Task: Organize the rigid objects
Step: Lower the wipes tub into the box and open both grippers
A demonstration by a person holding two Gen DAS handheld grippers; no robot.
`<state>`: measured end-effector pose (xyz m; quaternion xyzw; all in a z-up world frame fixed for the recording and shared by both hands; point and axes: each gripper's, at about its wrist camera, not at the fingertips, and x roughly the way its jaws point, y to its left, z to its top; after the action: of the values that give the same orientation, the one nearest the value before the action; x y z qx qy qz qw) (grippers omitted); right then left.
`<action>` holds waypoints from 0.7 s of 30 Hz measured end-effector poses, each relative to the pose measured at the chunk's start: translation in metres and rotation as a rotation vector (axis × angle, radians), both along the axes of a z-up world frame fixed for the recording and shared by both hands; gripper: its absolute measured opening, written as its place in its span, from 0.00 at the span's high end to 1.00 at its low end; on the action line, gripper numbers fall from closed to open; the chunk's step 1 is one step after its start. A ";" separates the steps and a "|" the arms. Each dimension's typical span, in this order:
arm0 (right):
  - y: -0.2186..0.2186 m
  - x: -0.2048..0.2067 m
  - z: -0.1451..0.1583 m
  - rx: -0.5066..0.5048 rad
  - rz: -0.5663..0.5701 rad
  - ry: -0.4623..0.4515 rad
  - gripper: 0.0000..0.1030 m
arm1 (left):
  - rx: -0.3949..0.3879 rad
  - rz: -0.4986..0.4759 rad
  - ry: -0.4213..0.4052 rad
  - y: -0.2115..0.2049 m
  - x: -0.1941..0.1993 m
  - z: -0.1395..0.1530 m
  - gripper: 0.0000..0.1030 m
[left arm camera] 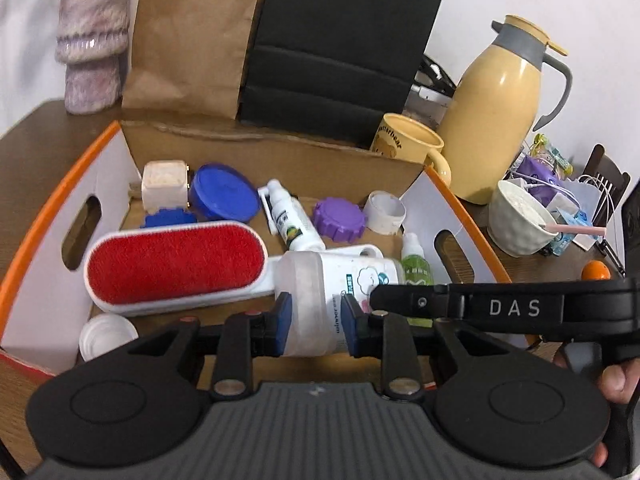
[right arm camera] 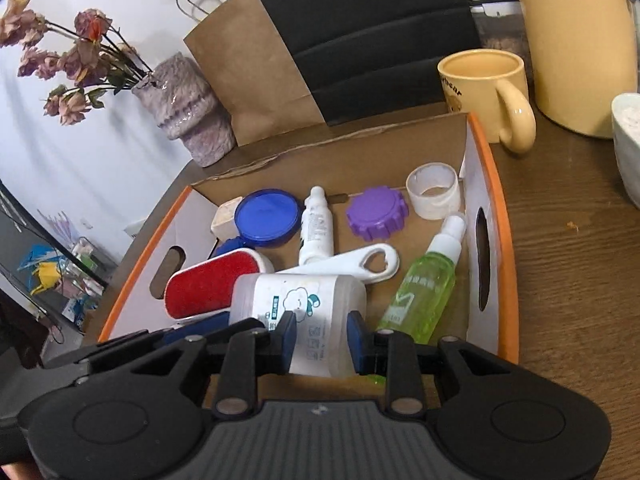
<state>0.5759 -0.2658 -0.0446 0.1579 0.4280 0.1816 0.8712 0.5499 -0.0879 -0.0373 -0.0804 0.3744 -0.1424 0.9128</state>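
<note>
Both hand-held grippers pinch the same white bottle, which lies on its side over the near part of the cardboard box (left arm camera: 38, 216), above the handle of the red lint brush (left arm camera: 176, 262). The left hand-held gripper (left arm camera: 314, 322) has its blue pads pressed to the bottle's cloudy cap end, jaws narrowed to that width; the right hand-held gripper (right arm camera: 322, 342) clamps the white bottle (right arm camera: 300, 300) near its other end, pads flat against the label. That label carries a cartoon cloud figure and small print — only "winner" can be made out in the left view. The right tool's arm crosses the left view with "DAS" printed in pale letters. Behind the box, the yellow mug (right arm camera: 480, 80) bears a bear drawing and lettering that reads roughly "butterbear". Inside the box, beyond the bottle, lie a blue lid (right arm camera: 267, 216), a small white spray bottle (right arm camera: 316, 226), a purple lid (right arm camera: 376, 212), a white ring (right arm camera: 434, 190) and a green spray bottle (right arm camera: 424, 292). Only the left view shows the whole yellow thermos (left arm camera: 496, 120) and a white bowl (left arm camera: 516, 220) on the table to the box's right; only the right view shows the dried flowers (right arm camera: 68, 60) in the vase.
</note>
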 end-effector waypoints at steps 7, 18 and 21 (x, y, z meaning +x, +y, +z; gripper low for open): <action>0.000 -0.009 0.015 -0.044 -0.037 -0.038 0.58 | 0.028 0.010 -0.036 0.005 -0.009 0.021 0.46; -0.003 -0.088 0.109 -0.265 -0.114 -0.390 0.00 | 0.138 0.175 -0.346 0.046 -0.070 0.109 0.00; -0.008 -0.111 0.119 -0.283 -0.148 -0.464 0.00 | 0.160 0.196 -0.424 0.051 -0.090 0.119 0.00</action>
<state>0.4653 -0.2734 0.0745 0.0196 0.2253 0.0873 0.9702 0.4596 -0.0367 0.0820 -0.0119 0.1750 -0.0369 0.9838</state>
